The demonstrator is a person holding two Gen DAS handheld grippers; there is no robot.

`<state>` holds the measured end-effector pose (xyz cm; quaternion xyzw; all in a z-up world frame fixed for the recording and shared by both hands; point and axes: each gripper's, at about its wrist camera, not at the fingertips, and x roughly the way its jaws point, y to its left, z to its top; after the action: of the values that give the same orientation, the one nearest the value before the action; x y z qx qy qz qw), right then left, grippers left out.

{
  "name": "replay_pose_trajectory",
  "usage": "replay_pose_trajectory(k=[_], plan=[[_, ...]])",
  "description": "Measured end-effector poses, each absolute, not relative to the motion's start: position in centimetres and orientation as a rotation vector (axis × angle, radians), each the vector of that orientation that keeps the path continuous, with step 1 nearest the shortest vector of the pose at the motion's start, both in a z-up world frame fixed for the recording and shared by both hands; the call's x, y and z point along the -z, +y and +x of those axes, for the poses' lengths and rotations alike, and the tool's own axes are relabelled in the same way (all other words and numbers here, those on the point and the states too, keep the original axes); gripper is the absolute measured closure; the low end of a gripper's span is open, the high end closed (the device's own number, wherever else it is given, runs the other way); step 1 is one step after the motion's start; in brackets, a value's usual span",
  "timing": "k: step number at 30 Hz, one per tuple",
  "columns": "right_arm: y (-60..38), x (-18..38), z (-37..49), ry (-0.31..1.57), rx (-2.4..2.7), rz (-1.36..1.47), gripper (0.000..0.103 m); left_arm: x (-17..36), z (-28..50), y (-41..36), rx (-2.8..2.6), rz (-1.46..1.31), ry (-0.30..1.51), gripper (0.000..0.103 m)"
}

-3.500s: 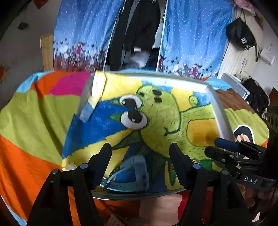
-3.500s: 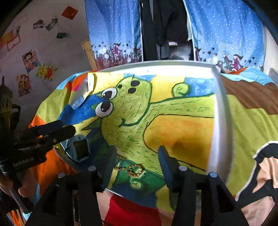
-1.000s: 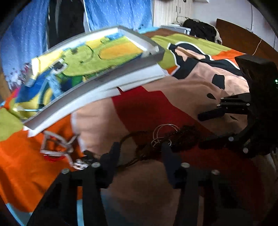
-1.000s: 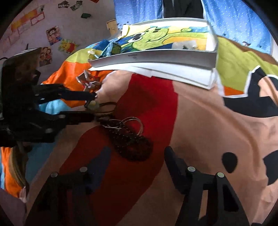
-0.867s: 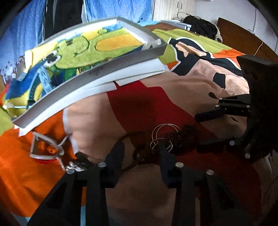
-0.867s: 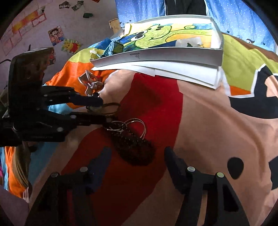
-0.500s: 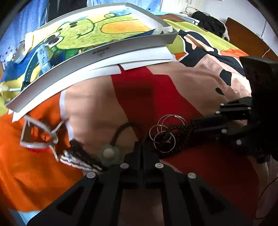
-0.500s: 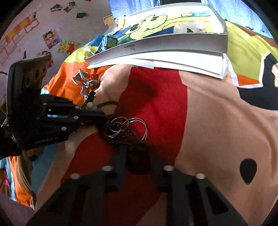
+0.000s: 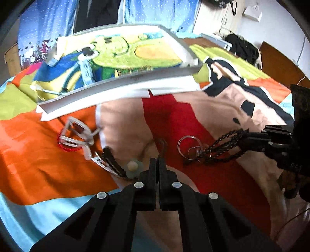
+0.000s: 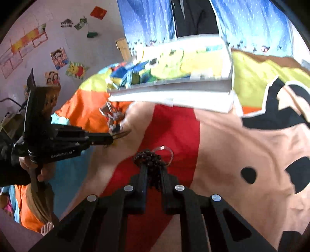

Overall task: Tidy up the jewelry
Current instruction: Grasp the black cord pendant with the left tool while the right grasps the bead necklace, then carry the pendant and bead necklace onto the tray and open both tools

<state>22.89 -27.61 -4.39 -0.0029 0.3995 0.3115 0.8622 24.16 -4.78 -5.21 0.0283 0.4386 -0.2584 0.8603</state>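
A home bedroom: a bed under a bright cartoon-print bedspread (image 9: 193,120) fills the lower frame, blue patterned curtains (image 10: 147,21) hang at top, children's drawings (image 10: 58,55) dot the upper-left wall

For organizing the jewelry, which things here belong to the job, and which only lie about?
Belong to the job:
- black beads, in the right gripper
- thin cord, in the left gripper
- silver rings
- clear hair clip
- white tray

Only lying about:
- bedspread
- blue curtain
- wall pictures
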Motion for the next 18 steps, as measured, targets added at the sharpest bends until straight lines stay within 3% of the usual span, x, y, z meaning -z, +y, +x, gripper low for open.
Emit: replay_pose_trajectory(k=[10, 18], plan=[[-27.1, -0.6, 23.1, 0.717, -0.67, 0.021, 0.092, -1.0, 23.9, -4.0, 0.546, -0.014, 0.809, 0.102], [-25.5, -4.1, 27.3, 0.633, -0.668, 0.04, 0.092, -5.5, 27.9, -3.4, 0.526, -0.053, 0.732, 0.102]])
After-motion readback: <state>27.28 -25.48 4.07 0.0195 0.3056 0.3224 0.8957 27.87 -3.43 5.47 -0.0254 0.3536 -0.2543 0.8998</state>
